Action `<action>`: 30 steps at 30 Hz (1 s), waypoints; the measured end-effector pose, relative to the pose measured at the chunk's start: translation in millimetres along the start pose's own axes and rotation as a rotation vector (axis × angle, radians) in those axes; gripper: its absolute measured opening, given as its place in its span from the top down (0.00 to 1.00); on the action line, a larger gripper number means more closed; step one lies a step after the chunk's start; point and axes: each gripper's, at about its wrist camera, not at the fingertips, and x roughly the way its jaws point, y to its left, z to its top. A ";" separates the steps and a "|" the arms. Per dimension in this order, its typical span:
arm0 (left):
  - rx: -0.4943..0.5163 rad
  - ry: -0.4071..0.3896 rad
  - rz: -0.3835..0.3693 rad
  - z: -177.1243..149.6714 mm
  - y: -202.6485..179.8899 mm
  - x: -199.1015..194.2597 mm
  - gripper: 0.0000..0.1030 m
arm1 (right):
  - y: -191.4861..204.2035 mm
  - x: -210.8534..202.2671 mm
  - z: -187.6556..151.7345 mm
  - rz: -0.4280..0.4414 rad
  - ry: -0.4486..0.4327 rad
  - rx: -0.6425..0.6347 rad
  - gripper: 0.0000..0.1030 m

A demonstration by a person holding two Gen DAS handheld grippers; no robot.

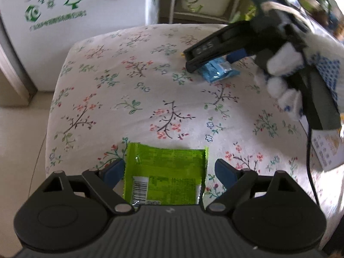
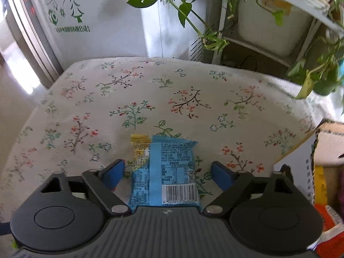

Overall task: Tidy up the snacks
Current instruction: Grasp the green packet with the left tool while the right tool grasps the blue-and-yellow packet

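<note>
A green snack packet lies flat on the floral tablecloth, between the open blue fingers of my left gripper. A blue snack packet with a barcode lies between the open fingers of my right gripper, with a yellow packet partly under its left side. In the left wrist view the right gripper, held by a gloved hand, hovers over the blue packet at the far right of the table.
A cardboard box with snack packs inside stands at the table's right edge. A white appliance with a green tree logo and a shelf with trailing plants stand behind the table. The table's left edge drops to the floor.
</note>
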 end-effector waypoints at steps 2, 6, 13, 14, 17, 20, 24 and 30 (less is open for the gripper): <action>0.039 -0.012 -0.004 -1.9 -3.6 0.8 0.12 | -3.3 -1.8 -0.5 -0.005 -0.008 0.002 0.16; 0.083 -0.016 0.003 -3.4 -10.7 4.8 0.12 | -8.7 -6.1 0.0 -0.028 -0.025 0.021 0.43; 0.110 -0.037 -0.013 -2.7 -15.1 6.2 0.19 | -17.6 -18.1 -8.9 0.009 -0.018 0.066 0.45; 0.113 -0.038 -0.015 -1.8 -15.2 6.1 0.21 | -20.3 -20.7 -10.5 0.021 -0.015 0.084 0.45; 0.110 -0.044 -0.015 0.2 -14.5 5.0 0.30 | -26.2 -30.1 -15.7 0.052 -0.007 0.136 0.45; 0.089 -0.044 -0.016 2.1 -11.9 4.2 0.33 | -25.5 -41.5 -21.1 0.047 -0.011 0.144 0.45; 0.063 -0.040 -0.012 4.4 -8.5 4.3 0.34 | -21.7 -55.4 -28.4 0.046 -0.014 0.149 0.45; 0.017 -0.035 0.007 9.7 -4.0 4.8 0.36 | -13.9 -79.1 -38.7 0.051 -0.036 0.135 0.45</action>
